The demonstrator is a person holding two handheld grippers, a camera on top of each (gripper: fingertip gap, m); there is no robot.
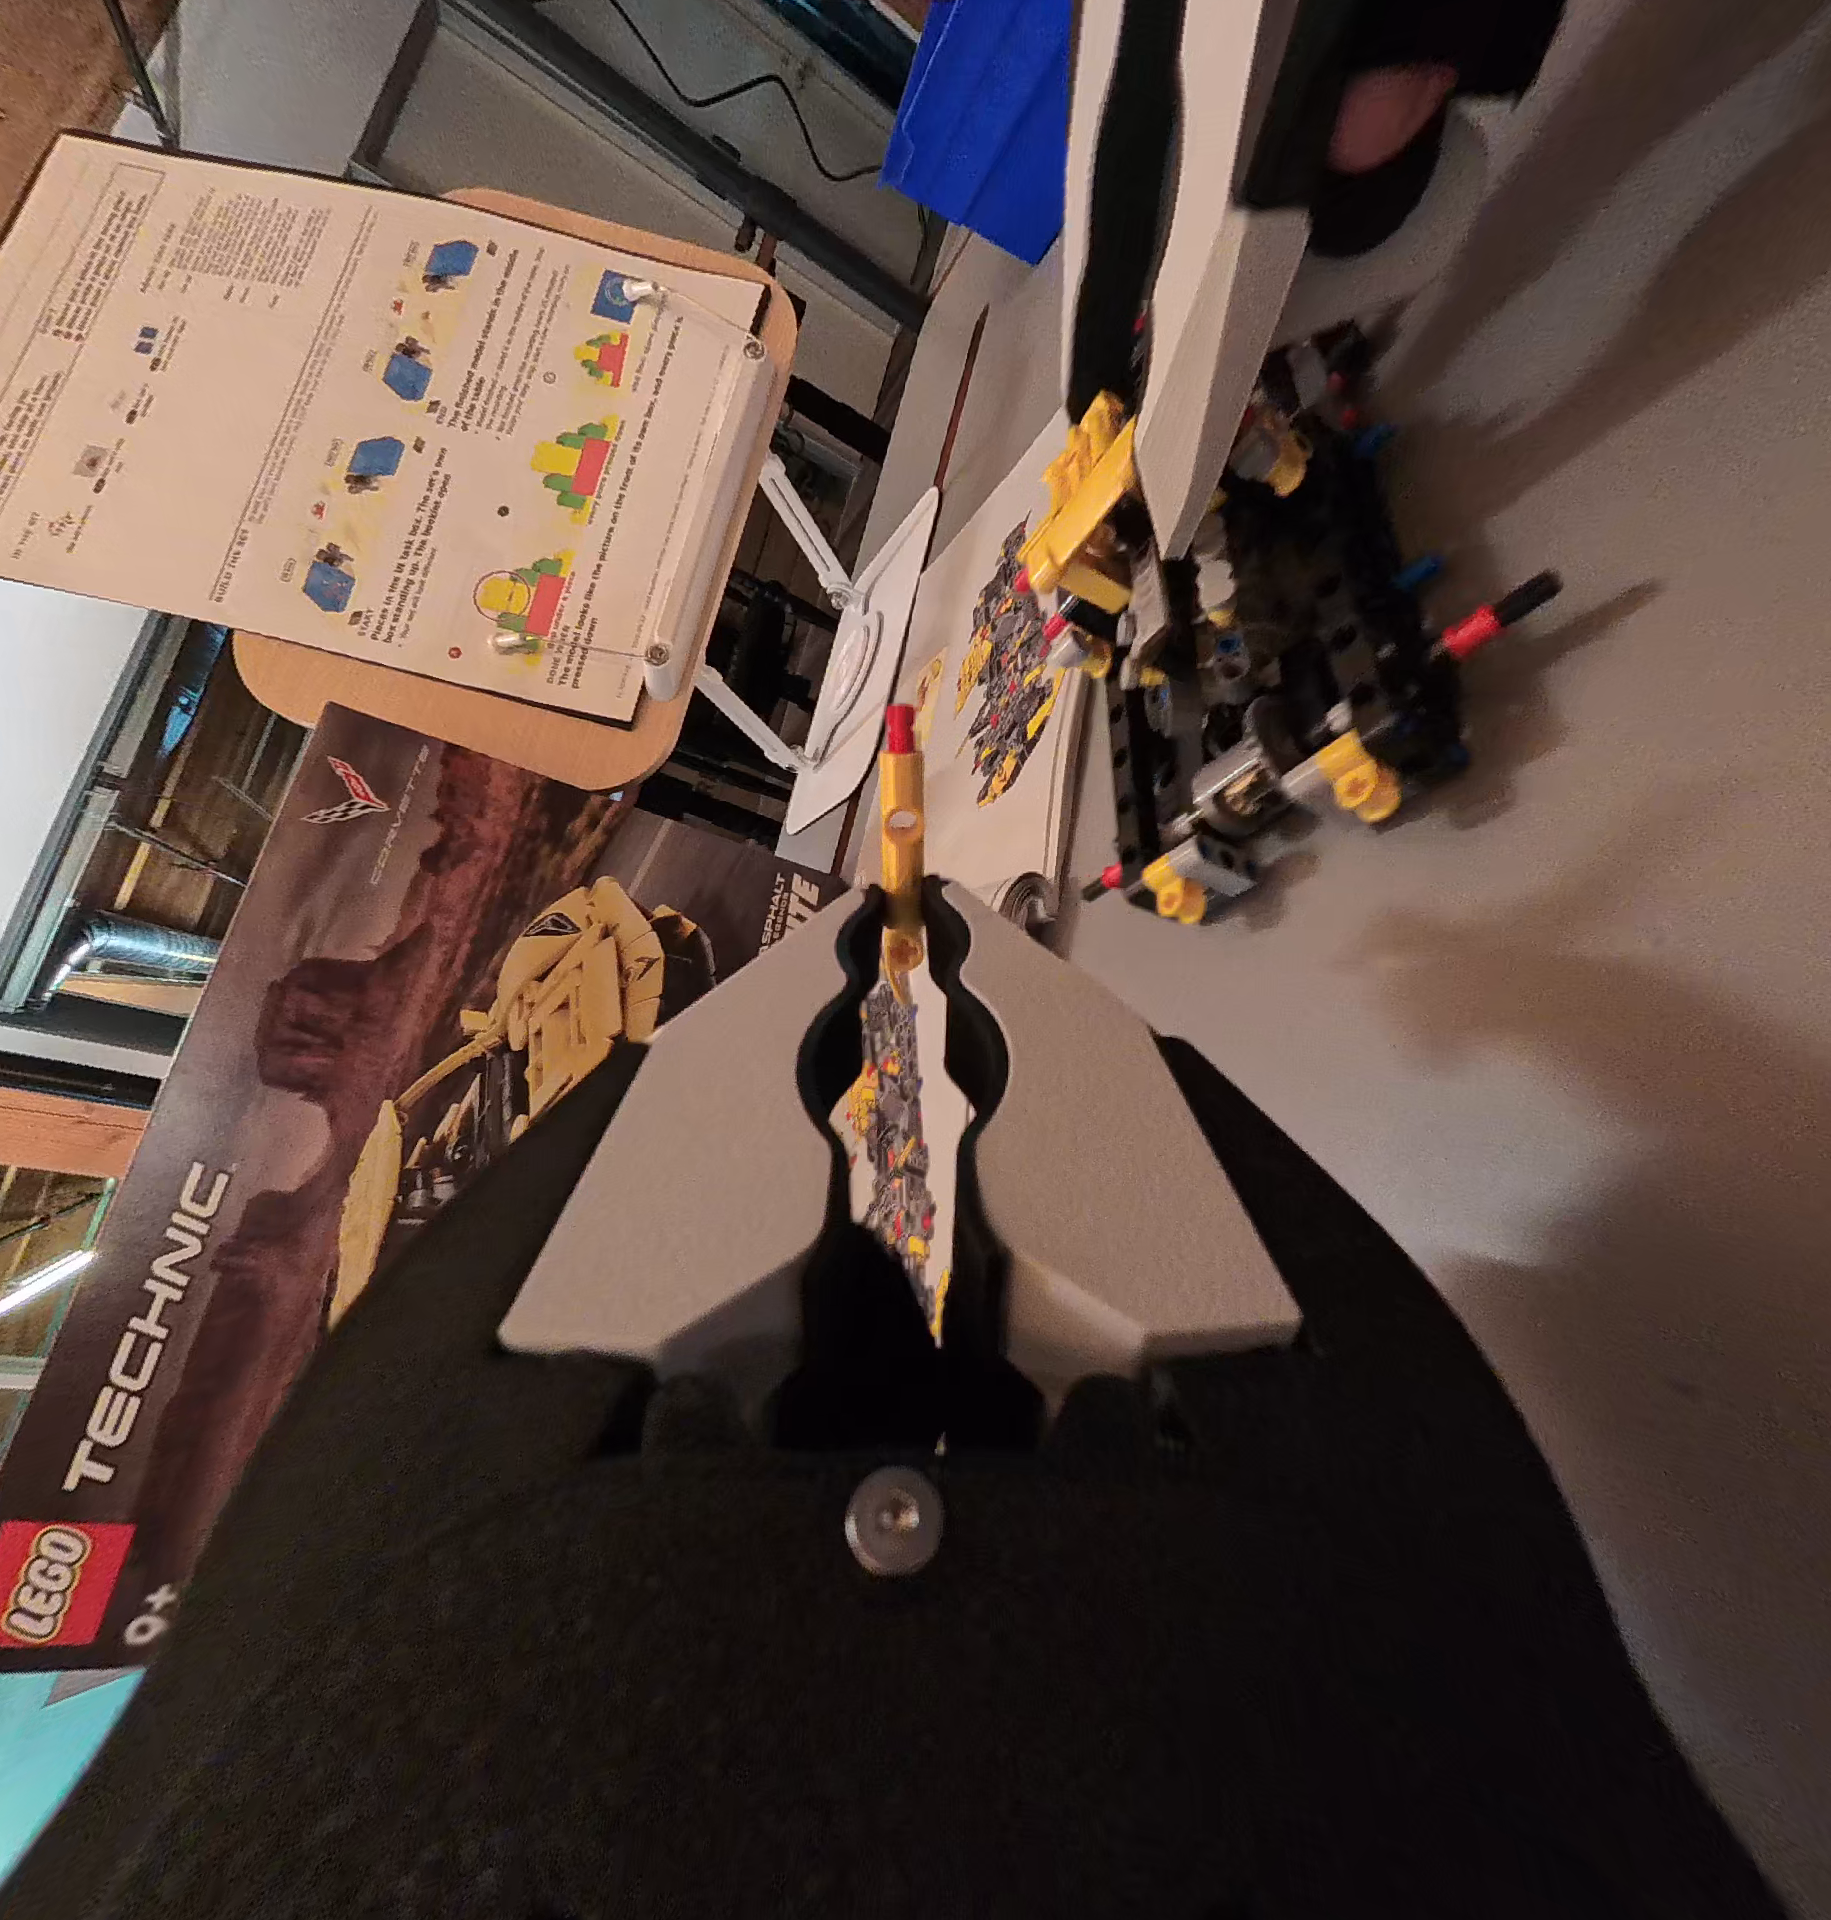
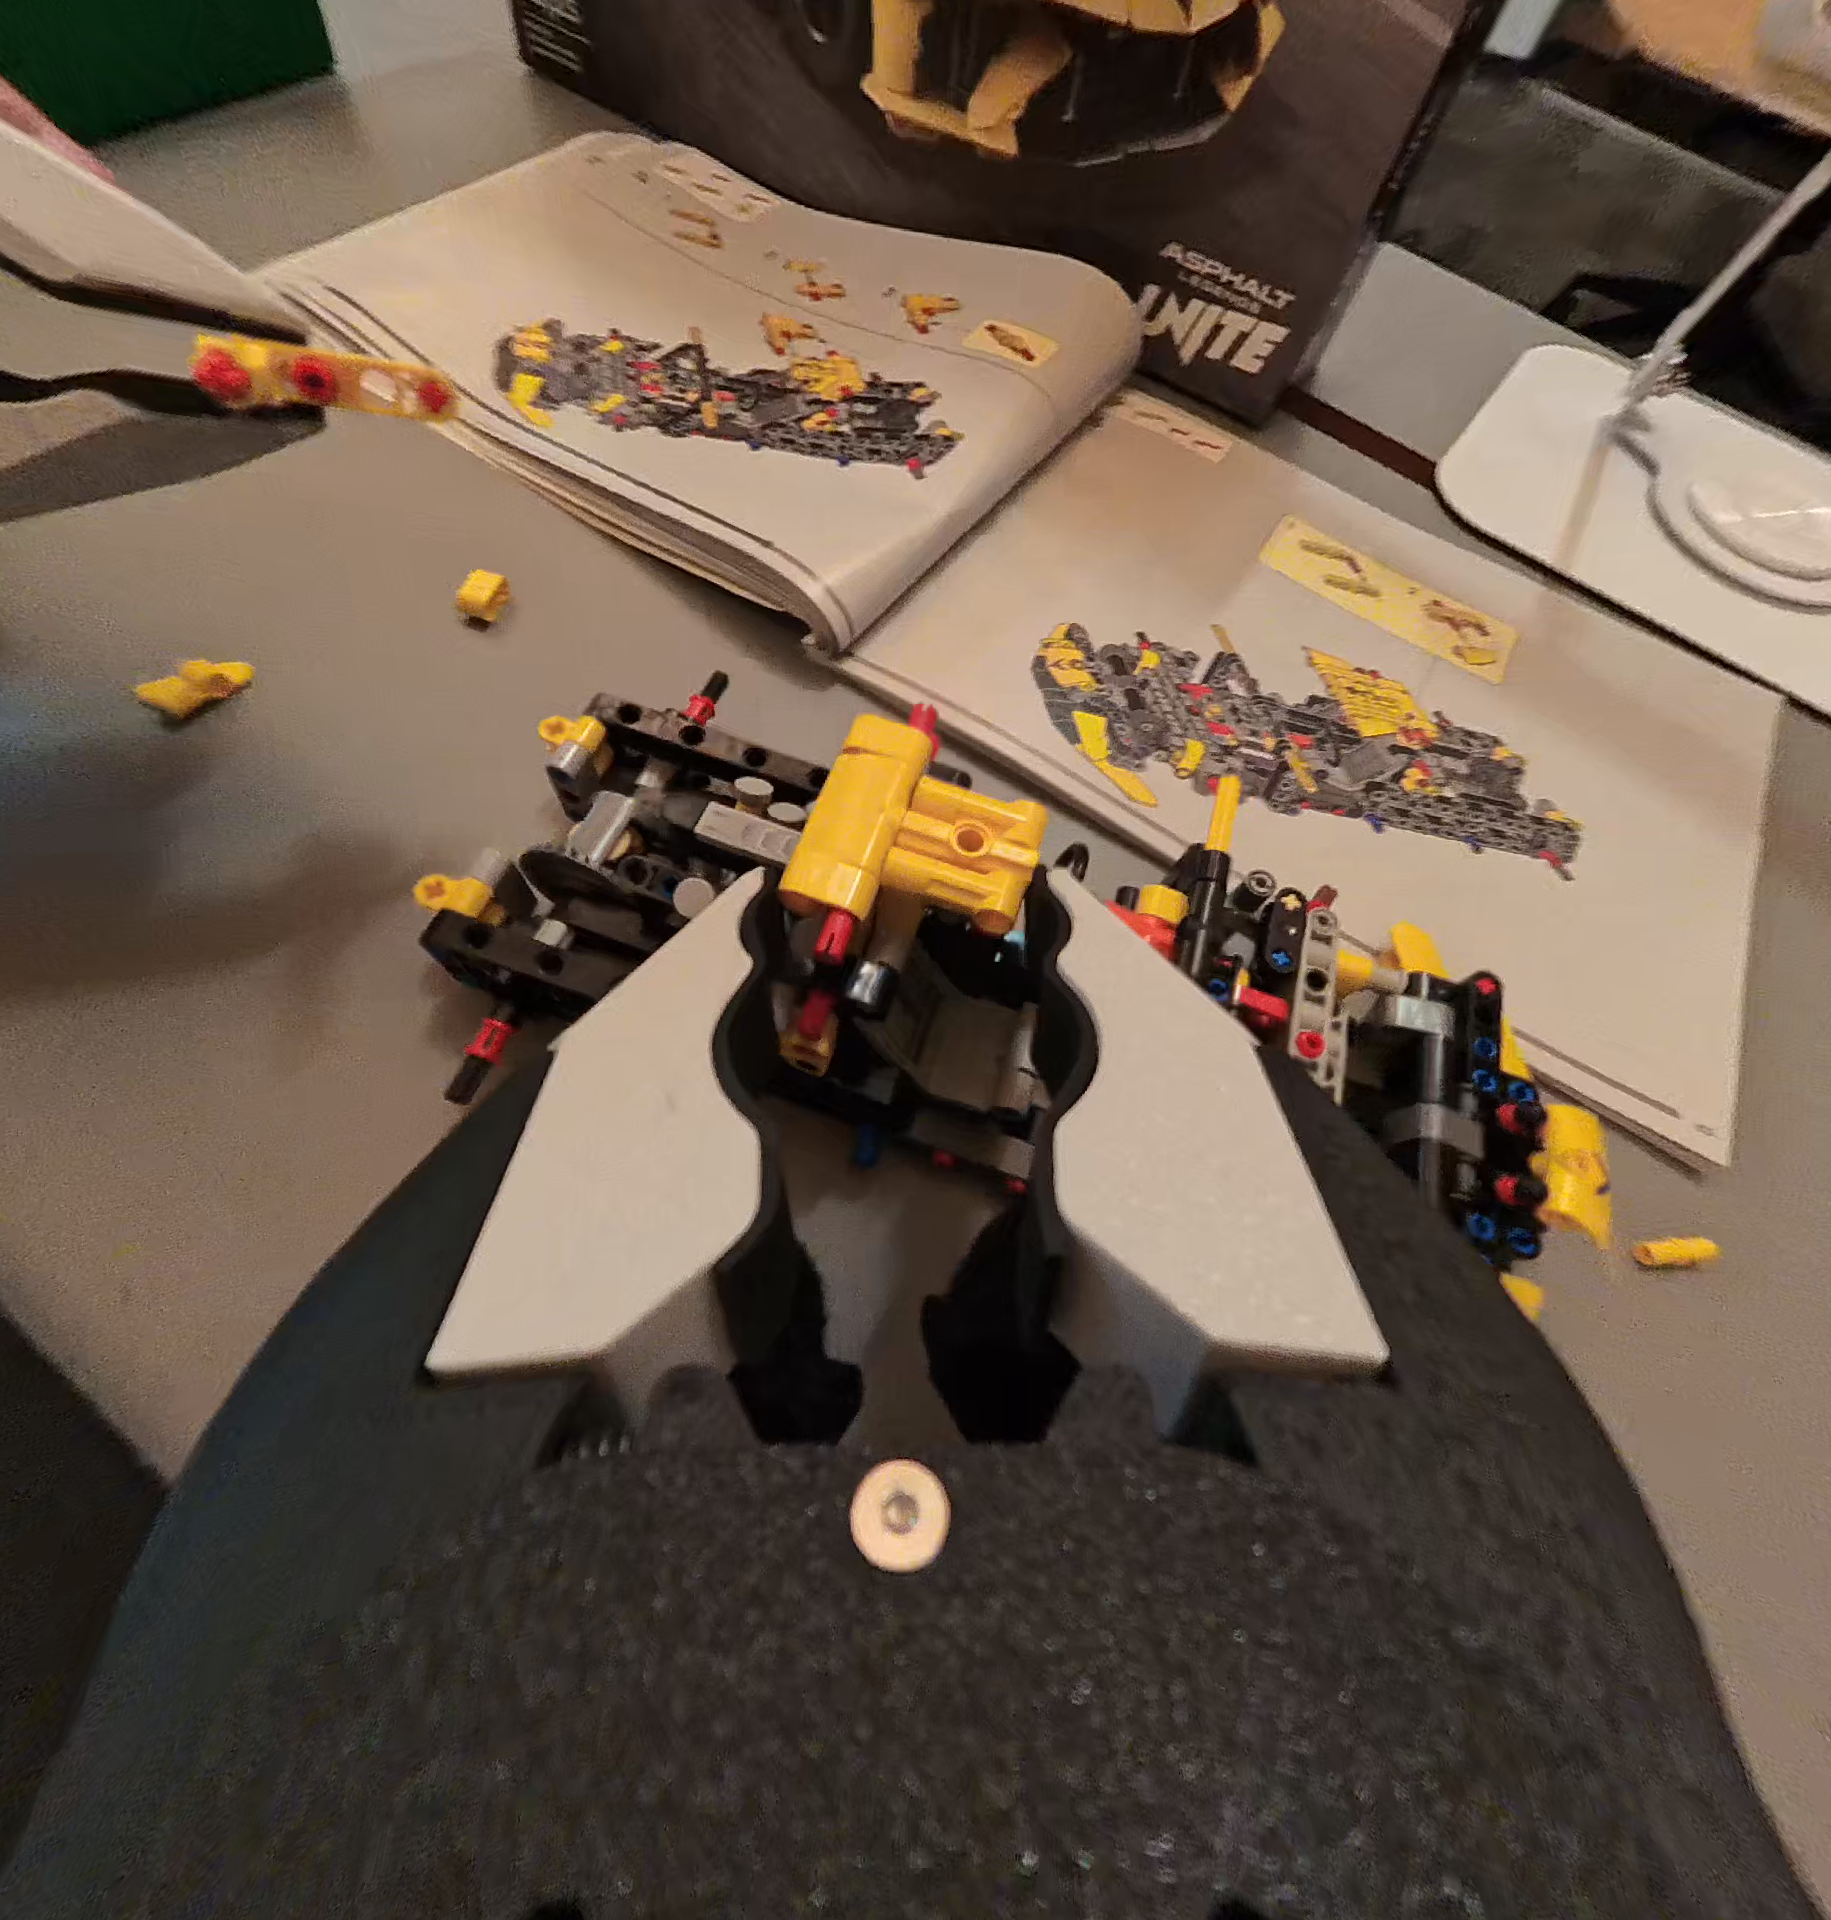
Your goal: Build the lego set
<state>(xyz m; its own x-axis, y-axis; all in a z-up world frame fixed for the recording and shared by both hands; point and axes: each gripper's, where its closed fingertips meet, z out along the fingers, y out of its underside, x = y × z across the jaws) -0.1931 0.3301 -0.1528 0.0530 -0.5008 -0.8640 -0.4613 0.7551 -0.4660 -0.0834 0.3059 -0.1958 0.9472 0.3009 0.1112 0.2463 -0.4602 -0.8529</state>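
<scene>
Left gripper (image 1: 903, 904) is clamped on a yellow beam (image 1: 900, 831) with red pins, held aloft, presumably ready for fitting. Right gripper (image 2: 906, 914) is partly closed around the yellow block (image 2: 916, 831) atop the chassis (image 2: 682, 831), steadying it on the table (image 2: 215, 1039) beside the open manual (image 2: 786, 364).

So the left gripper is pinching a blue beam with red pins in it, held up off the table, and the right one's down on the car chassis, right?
Not quite: the beam in the left gripper is yellow, not blue, as both wrist views show. The rest holds: it carries red pins and is held off the table, while the right gripper is down on the car chassis.
</scene>
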